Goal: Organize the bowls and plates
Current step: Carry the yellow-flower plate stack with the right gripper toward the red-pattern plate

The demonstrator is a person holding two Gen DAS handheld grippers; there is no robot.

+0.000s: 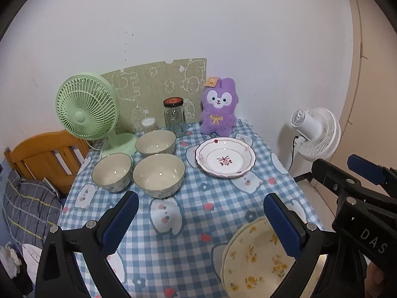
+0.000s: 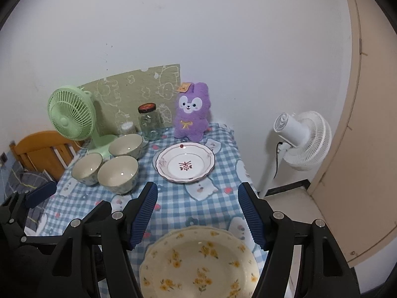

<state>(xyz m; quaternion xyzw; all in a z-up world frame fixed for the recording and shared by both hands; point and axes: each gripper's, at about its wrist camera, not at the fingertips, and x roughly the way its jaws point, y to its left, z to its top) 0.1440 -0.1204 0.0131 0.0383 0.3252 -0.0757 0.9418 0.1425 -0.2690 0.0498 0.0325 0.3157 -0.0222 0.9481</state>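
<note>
1. Left gripper [image 1: 201, 221]: jaws wide apart, nothing between, above the checked tablecloth [image 1: 198, 253].
2. Right gripper [image 2: 198, 213]: gaping, empty, over yellow-flowered plate [image 2: 198, 265] at near edge.
3. Red-patterned plate [image 2: 185, 166] mid-table; three bowls [image 2: 117, 173] toward left edge.
4. "DAS" readable on right gripper's body.

From my right gripper [image 2: 198, 216], jaws wide apart: yellow-flowered plate [image 2: 198, 265] at 6 o'clock, red-patterned plate [image 2: 185, 166] at 12, three bowls [image 2: 117, 173] around 10.
</note>
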